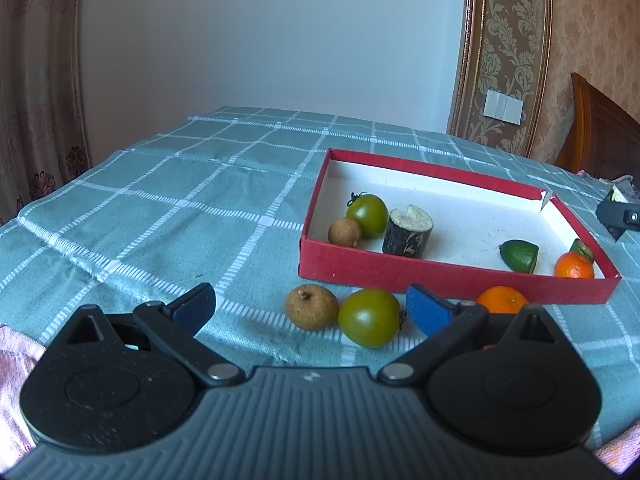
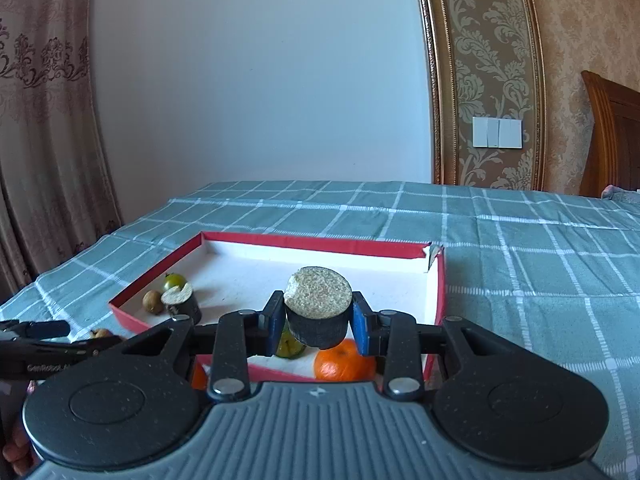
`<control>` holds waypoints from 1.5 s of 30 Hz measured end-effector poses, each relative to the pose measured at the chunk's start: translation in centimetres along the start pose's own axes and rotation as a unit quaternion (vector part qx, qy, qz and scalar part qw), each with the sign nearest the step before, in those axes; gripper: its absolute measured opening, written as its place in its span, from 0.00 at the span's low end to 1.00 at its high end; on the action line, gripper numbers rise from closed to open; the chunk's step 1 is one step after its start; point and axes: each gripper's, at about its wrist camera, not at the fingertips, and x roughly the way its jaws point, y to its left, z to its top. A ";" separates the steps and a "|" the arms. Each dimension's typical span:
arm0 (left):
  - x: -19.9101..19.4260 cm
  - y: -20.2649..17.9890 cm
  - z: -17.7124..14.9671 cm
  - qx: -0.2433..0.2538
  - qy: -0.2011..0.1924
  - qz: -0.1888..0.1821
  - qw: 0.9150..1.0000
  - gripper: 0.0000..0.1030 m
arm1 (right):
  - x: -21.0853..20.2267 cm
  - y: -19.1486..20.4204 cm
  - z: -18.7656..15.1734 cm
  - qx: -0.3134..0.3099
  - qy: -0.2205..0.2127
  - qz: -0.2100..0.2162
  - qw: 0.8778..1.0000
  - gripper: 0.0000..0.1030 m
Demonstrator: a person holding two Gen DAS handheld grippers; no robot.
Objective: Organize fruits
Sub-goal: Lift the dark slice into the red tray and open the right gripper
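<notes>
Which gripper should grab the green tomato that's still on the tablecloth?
Probably the left gripper. It is open, and the green tomato lies right between its fingers, outside the red box. The right gripper is busy holding a dark sugarcane piece above the box.

I am seeing open white floor across the middle and far side of the red box (image 1: 440, 276). Its left corner is being crowded by a tomato (image 1: 368, 215), a brown fruit (image 1: 345, 231) and a dark stump (image 1: 407, 231); an orange (image 1: 573, 265) and lime wedge (image 1: 520, 255) are blocking the right corner. Tablecloth (image 1: 180, 208) left of the box is lying bare.
</notes>
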 end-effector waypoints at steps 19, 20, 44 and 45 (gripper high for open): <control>-0.2 0.1 0.0 -0.001 -0.004 -0.004 1.000 0.98 | 7.2 -0.6 -0.3 -0.009 0.060 -0.032 0.998 0.33; -0.2 0.0 0.0 0.000 -0.004 -0.004 1.000 0.98 | 7.3 -0.6 -0.3 -0.008 0.061 -0.031 0.998 0.33; -0.2 0.1 0.0 0.000 -0.005 -0.003 1.000 0.99 | 7.6 -0.6 -0.7 -0.008 0.058 -0.038 0.998 0.32; -0.2 0.1 0.0 0.000 -0.005 -0.003 1.000 0.99 | 7.6 -0.6 -0.7 -0.007 0.057 -0.038 0.998 0.32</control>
